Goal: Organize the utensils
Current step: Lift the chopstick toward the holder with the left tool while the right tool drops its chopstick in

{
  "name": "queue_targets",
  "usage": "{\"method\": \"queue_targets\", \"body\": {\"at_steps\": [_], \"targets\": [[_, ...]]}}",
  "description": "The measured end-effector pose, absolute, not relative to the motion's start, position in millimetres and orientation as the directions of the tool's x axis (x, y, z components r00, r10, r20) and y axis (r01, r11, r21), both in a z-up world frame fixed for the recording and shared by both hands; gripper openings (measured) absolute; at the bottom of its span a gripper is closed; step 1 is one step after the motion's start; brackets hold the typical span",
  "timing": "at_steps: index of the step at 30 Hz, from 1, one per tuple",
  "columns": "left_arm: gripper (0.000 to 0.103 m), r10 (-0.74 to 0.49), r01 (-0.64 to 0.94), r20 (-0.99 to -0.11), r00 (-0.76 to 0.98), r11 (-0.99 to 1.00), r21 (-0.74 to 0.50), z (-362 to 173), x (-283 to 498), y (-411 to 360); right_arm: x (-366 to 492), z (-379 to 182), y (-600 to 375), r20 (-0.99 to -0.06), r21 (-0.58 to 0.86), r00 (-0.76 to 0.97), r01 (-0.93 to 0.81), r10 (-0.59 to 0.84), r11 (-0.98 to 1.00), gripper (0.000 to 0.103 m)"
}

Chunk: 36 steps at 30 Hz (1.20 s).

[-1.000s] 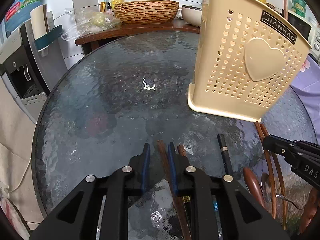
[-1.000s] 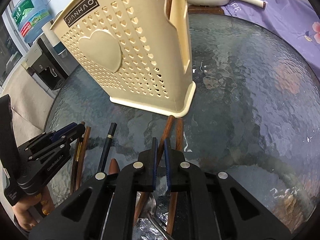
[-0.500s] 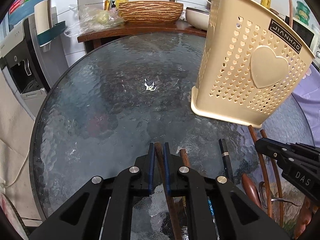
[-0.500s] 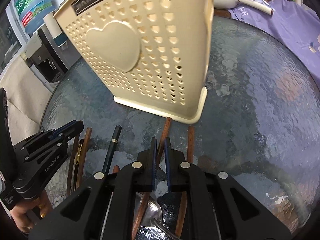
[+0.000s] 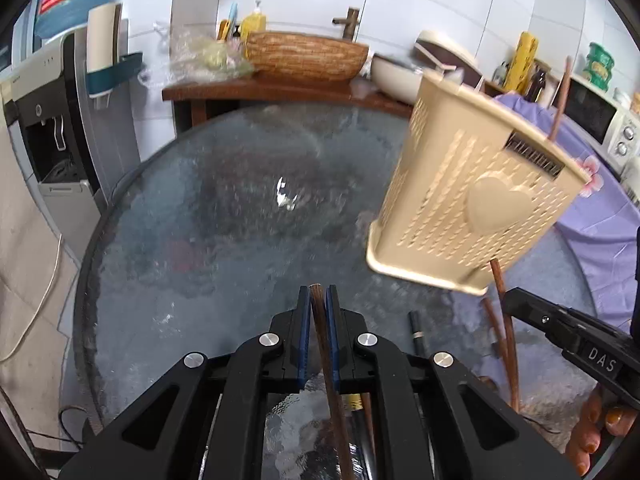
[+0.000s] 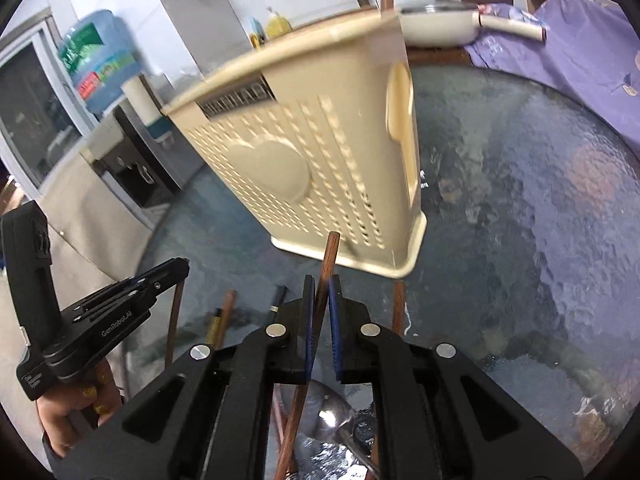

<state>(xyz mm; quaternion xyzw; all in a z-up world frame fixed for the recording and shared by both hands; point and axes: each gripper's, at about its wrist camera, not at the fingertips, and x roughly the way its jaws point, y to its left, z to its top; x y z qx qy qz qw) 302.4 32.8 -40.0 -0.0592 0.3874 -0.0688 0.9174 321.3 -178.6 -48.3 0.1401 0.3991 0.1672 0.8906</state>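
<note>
Left claw (image 5: 318,292) closed on a dark wooden chopstick (image 5: 325,356); stick runs lengthwise between the blue pads, tip flush with the fingertips. Right claw (image 6: 321,280) closed on a brown chopstick (image 6: 327,256), tip projecting past the pads toward the base of the cream holder (image 6: 320,160). Holder stands toward the far right edge of the glass bench (image 5: 200,240). Further chopsticks (image 6: 228,312) and a spoon (image 6: 332,412) lie at the near edge.

You get even, bright indoor light in both views. Motion blur smears the perforated holes of the cream utensil basket (image 5: 472,204) (image 6: 320,160), while the black gripper bodies stay sharp. A white glare spot sits on the textured glass table (image 5: 285,194). Fisheye bending curves the edges, with dark corner vignetting.
</note>
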Motion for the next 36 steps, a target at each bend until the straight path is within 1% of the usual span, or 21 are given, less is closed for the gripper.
{"method": "queue_targets", "body": {"at_steps": [6,9,14,20,22,24,30,36], "targets": [[0.007,-0.213,0.120,-0.637,0.741,0.975,-0.187,-6.2,284.5,31.9,299.6,-22.1,-188.1,-0.589,0.426,0.660,-0.236,0.466,0.873,0.007],[0.007,-0.238,0.142,-0.607,0.759,0.969,-0.202,7.4,276.2,32.7,292.0,-6.5,-189.9,-0.553,0.425,0.685,-0.258,0.474,0.868,0.006],[0.007,-0.243,0.155,-0.563,0.790,0.967,-0.200,28.4,267.8,29.8,277.8,19.9,-193.7,-0.487,0.420,0.716,-0.310,0.500,0.853,0.006],[0.006,-0.251,0.175,-0.521,0.816,0.966,-0.190,48.2,260.3,26.0,268.3,38.2,-191.8,-0.449,0.400,0.730,-0.351,0.515,0.846,0.006],[0.006,-0.255,0.182,-0.506,0.824,0.965,-0.191,54.2,256.8,26.6,265.6,41.4,-191.5,-0.440,0.397,0.733,-0.360,0.520,0.844,0.001],[0.006,-0.257,0.187,-0.495,0.830,0.964,-0.189,59.1,253.9,25.9,261.8,46.6,-190.4,-0.424,0.390,0.736,-0.377,0.528,0.840,0.001],[0.006,-0.249,0.183,-0.490,0.835,0.967,-0.179,61.4,253.8,24.5,265.7,42.9,-184.6,-0.460,0.349,0.731,-0.373,0.504,0.860,0.001],[0.006,-0.239,0.165,-0.500,0.832,0.968,-0.189,55.8,257.7,29.7,285.0,20.2,-169.7,-0.556,0.317,0.673,-0.370,0.487,0.873,0.001]]}}
